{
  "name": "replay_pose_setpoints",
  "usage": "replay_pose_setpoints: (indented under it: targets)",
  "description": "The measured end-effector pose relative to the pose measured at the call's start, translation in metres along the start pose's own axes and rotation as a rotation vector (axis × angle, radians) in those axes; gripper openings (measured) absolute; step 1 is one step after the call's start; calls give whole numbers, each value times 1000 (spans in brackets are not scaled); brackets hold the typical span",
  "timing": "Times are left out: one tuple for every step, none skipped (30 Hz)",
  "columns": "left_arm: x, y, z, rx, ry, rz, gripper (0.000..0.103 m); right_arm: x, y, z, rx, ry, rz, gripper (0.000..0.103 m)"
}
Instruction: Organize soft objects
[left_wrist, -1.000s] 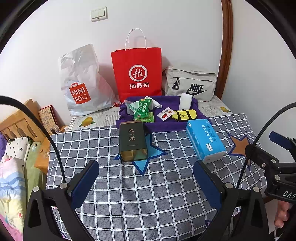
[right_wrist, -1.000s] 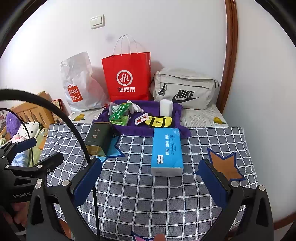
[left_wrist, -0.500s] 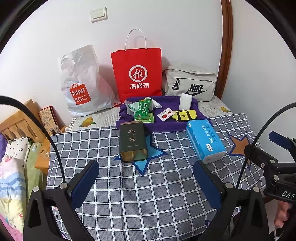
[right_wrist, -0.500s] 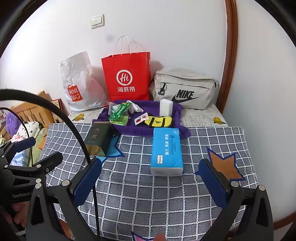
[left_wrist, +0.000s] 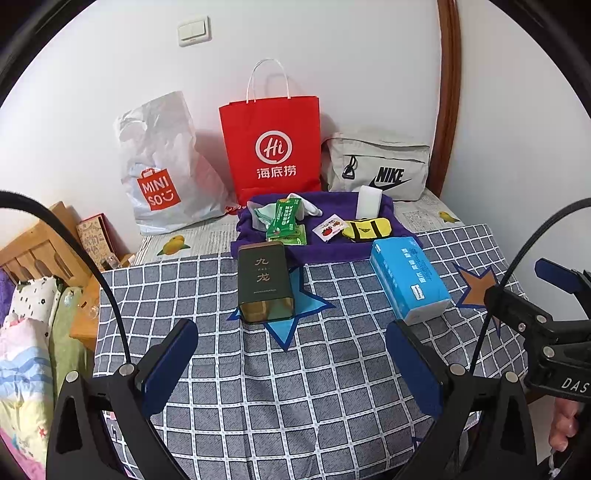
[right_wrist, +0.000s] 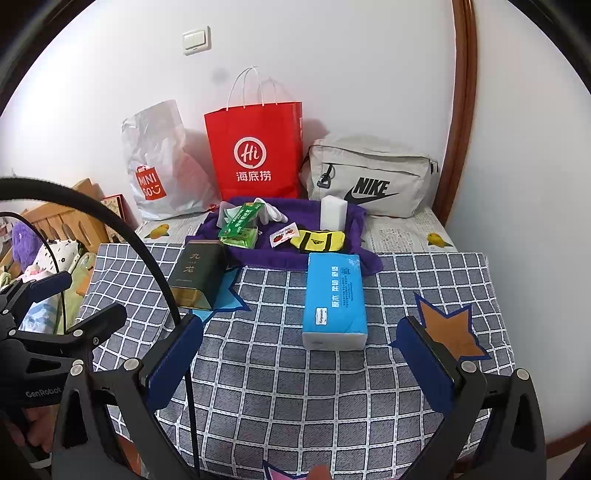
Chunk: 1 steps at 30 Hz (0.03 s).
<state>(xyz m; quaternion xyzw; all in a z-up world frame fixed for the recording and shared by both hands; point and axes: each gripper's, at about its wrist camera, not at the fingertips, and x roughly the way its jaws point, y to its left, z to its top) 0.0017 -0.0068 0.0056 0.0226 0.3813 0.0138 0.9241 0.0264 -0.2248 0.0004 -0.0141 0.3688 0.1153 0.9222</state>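
Left hand-held gripper (left_wrist: 291, 360): jaws spread wide, nothing between them; held above the near part of the bench.
Right hand-held gripper (right_wrist: 299, 356): jaws spread wide, nothing held; blue tissue pack just ahead of the gap.
Bench (left_wrist: 332, 387): covered by a grey checked cloth with star patches.
Blue tissue pack (right_wrist: 334, 299): lies flat on the cloth, right of centre, long side pointing away, clear of both grippers.
Dark green tin (left_wrist: 264, 282): lies on a blue star patch (left_wrist: 295, 314), left of the tissue pack, well apart from it.
Purple towel (left_wrist: 332, 247): spread at the far edge of the cloth, carrying small items.
On towel: green packets (left_wrist: 286, 223), white cloth (left_wrist: 308, 206), small strawberry sachet (left_wrist: 330, 227), yellow pouch (left_wrist: 367, 229), white block (left_wrist: 368, 201) standing upright.
Behind towel, along the wall: MINISO plastic bag (left_wrist: 162, 166), red paper bag (left_wrist: 271, 147), grey Nike bag (left_wrist: 376, 166).
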Motion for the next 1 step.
replay_pose_setpoints:
  targets:
    - [-1, 0, 0, 5, -7, -1, 103, 0, 0, 0, -2, 0, 0, 103]
